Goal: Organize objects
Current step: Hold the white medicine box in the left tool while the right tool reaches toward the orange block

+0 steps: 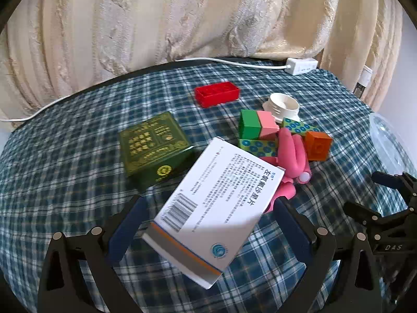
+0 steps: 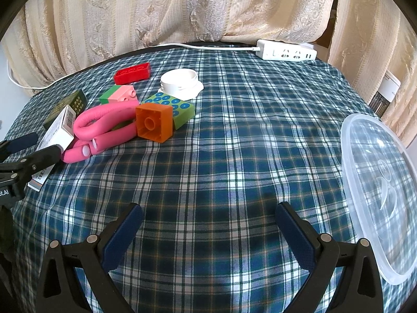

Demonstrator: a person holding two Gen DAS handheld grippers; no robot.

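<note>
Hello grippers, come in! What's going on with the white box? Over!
Left gripper open, straddling the white box, not clamped. Right gripper open, empty, over bare plaid cloth. Box leans on pink foam roller; green box close beside.

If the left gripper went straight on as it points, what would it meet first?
The white box, already lying between the open left gripper fingers; past it probably the pink foam roller, though depth is unclear.

My bench (image 2: 234, 156) wears a blue plaid cloth. At ten o'clock lie a red brick (image 2: 132, 73), green box (image 1: 156, 147), white cap (image 2: 181, 82), pink foam roller (image 2: 104, 125) and blocks (image 2: 156, 122). A power strip (image 2: 286, 50) sits at one o'clock, a clear lid (image 2: 378, 190) at three.
</note>
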